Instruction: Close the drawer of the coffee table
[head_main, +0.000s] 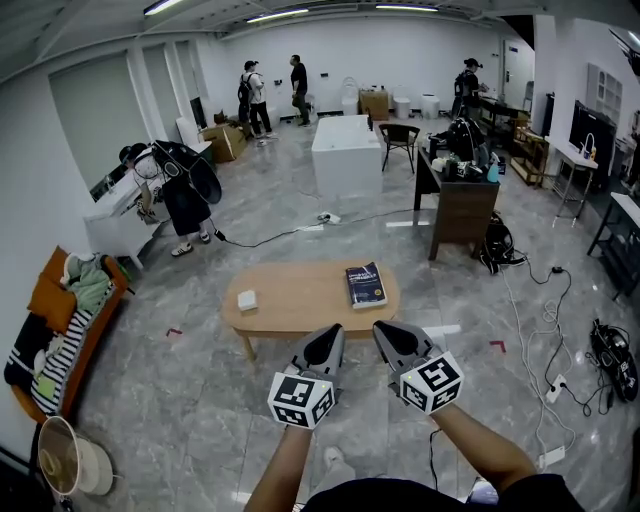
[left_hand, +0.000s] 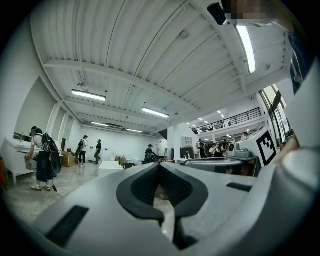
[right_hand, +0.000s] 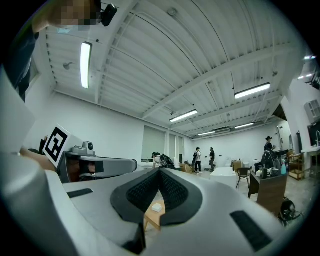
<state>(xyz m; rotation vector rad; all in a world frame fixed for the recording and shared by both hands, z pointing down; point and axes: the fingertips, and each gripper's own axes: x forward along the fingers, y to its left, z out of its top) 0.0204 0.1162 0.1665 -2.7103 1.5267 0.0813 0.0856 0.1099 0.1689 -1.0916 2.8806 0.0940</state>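
The oval wooden coffee table (head_main: 305, 300) stands in the middle of the head view, with a dark blue book (head_main: 366, 285) at its right end and a small white box (head_main: 247, 299) at its left end. No drawer shows from this angle. My left gripper (head_main: 329, 340) and right gripper (head_main: 388, 335) hang side by side just short of the table's near edge, both shut with nothing held. In the left gripper view the left gripper (left_hand: 160, 165) points up toward the room. Under the right gripper (right_hand: 160, 171), a strip of coffee table (right_hand: 151, 218) and the white box (right_hand: 156, 207) show.
An orange sofa (head_main: 50, 300) piled with clothes lines the left wall, with a floor fan (head_main: 62, 457) near it. A dark desk (head_main: 462, 205) stands behind the table to the right. Cables and a power strip (head_main: 553, 388) lie on the floor at right. People stand further back.
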